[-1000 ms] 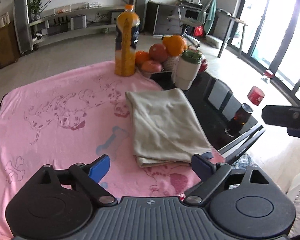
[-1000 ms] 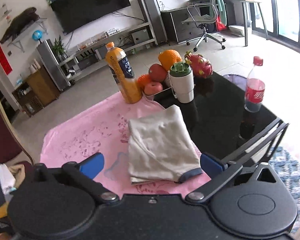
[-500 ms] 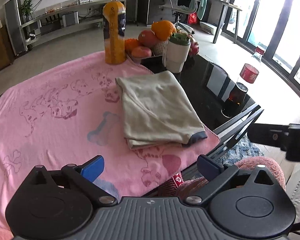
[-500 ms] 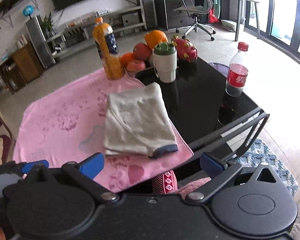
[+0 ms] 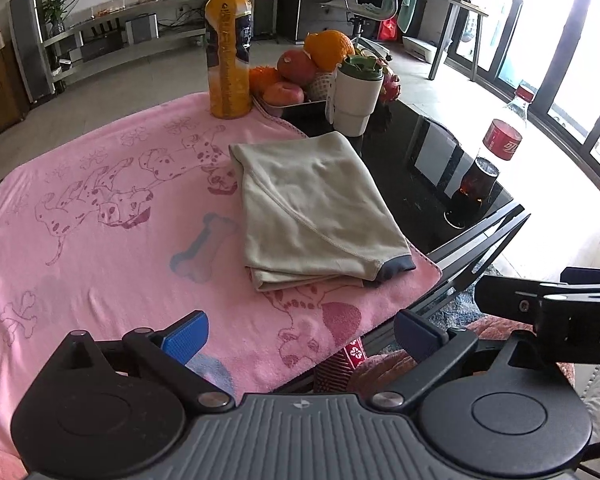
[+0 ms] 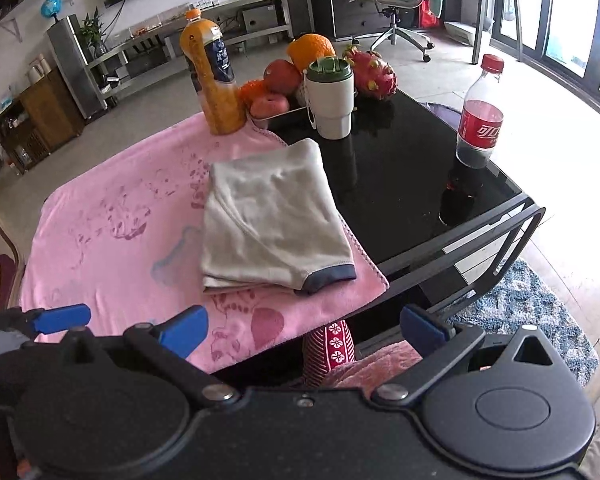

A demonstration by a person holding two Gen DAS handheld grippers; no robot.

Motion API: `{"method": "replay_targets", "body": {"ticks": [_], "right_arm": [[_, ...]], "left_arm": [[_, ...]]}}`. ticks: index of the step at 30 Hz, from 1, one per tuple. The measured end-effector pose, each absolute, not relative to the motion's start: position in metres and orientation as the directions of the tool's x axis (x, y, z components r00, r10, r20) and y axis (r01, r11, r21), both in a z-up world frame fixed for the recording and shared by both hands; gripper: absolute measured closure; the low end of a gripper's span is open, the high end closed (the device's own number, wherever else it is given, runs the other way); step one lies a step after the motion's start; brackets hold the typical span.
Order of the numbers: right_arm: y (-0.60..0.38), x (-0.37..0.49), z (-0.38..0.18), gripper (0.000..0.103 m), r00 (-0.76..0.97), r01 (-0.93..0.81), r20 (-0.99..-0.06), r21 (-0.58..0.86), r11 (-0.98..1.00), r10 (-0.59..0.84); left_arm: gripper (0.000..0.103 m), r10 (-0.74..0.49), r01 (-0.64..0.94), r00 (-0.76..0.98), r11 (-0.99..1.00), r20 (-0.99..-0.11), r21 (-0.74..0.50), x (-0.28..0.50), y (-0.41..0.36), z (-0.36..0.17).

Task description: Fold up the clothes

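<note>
A beige garment point(image 5: 312, 208) with a dark blue cuff lies folded into a neat rectangle on the right part of a pink dog-print towel point(image 5: 100, 216); in the right wrist view the garment point(image 6: 268, 216) sits mid-frame. My left gripper point(image 5: 300, 330) is open, held back over the towel's near edge, well short of the garment. My right gripper point(image 6: 304, 328) is also open and empty, hanging beyond the table's near edge. Neither touches the cloth.
An orange juice bottle point(image 5: 228, 44), a fruit tray point(image 5: 300, 68) and a white cup with green lid point(image 5: 356, 96) stand behind the garment. A cola bottle point(image 6: 480, 116) stands on the black glass table point(image 6: 400, 176). A patterned rug point(image 6: 520, 312) lies below right.
Both grippers have drawn back from the folded garment toward the near edge of the table, staying open. The garment has not moved.
</note>
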State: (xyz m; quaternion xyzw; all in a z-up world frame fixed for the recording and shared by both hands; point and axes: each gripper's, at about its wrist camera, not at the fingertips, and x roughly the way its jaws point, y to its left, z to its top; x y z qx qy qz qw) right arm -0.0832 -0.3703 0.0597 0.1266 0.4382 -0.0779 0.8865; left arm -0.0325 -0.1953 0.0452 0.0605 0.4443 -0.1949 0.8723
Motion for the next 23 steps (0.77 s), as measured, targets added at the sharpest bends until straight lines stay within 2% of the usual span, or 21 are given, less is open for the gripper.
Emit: {"method": "replay_targets", "body": {"ticks": [23], "right_arm": [[-0.3731,-0.0823,0.0574,0.0,0.604,0.246,-0.797,0.171,0.954,-0.013]], "left_arm": [[0.002,-0.276,0.405,0.576,0.914,-0.77,-0.024,-0.0379,-0.2004,0.0446]]}}
